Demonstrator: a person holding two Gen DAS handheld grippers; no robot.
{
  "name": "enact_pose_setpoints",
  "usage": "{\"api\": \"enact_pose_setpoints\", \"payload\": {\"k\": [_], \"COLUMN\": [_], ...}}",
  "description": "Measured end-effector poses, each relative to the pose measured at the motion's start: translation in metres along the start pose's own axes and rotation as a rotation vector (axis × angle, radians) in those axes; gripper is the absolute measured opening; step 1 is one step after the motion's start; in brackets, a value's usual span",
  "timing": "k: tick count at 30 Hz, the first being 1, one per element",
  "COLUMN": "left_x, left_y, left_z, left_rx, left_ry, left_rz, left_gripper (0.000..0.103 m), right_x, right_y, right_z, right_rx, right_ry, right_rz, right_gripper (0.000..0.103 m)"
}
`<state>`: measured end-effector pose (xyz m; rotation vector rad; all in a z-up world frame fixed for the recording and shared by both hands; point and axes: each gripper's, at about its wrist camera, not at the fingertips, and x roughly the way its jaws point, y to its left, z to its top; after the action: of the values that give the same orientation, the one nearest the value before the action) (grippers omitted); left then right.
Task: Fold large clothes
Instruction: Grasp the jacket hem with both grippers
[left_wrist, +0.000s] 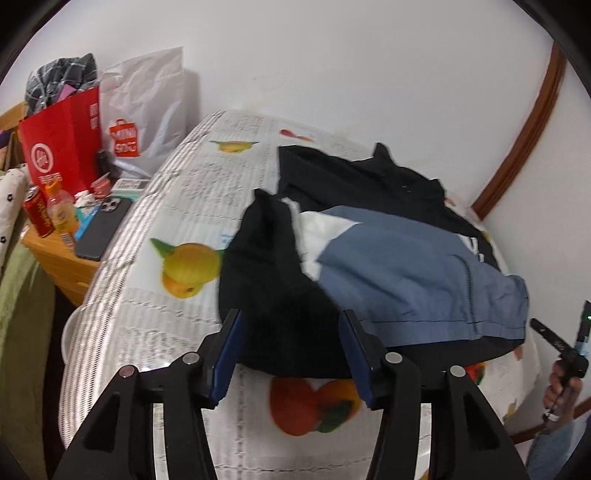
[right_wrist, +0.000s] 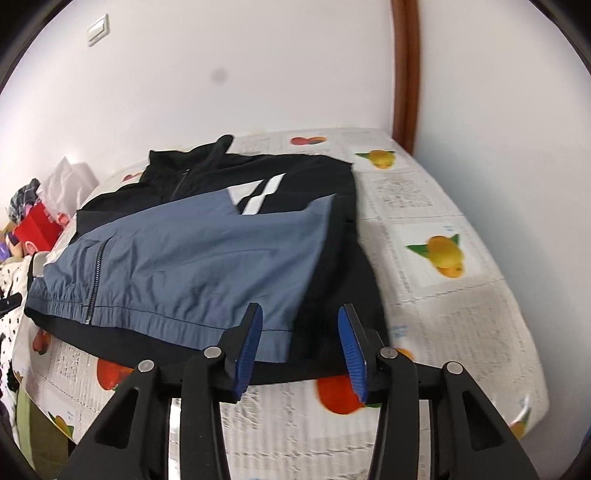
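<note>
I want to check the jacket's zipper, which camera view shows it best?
The right wrist view. There the zipper runs dark and unobstructed down the blue panel of the jacket. The left wrist view shows the zipper too, but thinner, farther off and slightly blurred.

Black and slate-blue jacket, folded, lying flat on the table

The jacket (right_wrist: 192, 254) lies spread across the fruit-print cover, collar toward 12 o'clock by the wall, elastic hem toward 6 o'clock at the near edge. A blue panel with a dark zip lies uppermost; white stripes show toward 12 o'clock; a black sleeve (left_wrist: 266, 266) is folded in along the 9 o'clock side.
</note>
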<state>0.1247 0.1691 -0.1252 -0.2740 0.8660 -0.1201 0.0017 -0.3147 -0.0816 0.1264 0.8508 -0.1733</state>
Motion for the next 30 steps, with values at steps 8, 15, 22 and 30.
{"api": "enact_pose_setpoints", "payload": {"k": [8,15,22,30], "left_x": [0.027,0.052,0.053,0.030], "left_y": [-0.016,-0.016,-0.029,-0.050], "left_z": [0.006,0.002,0.003,0.028], "left_rx": [0.026,0.028,0.070,0.115], "left_ry": [0.049,0.119,0.124,0.019], "left_rz": [-0.023,-0.046,-0.054,-0.085], "left_gripper": [0.054,0.053,0.028,0.019], "right_x": [0.012,0.029,0.051,0.026], "right_y": [0.014,0.007,0.012,0.026], "right_z": [-0.003,-0.006,-0.002,0.018], "right_rx": [0.014,0.044,0.039,-0.026], "right_ry": [0.024,0.059,0.095,-0.033], "right_rz": [0.032,0.006,-0.014,-0.001], "right_gripper": [0.045,0.045,0.041,0.012]}}
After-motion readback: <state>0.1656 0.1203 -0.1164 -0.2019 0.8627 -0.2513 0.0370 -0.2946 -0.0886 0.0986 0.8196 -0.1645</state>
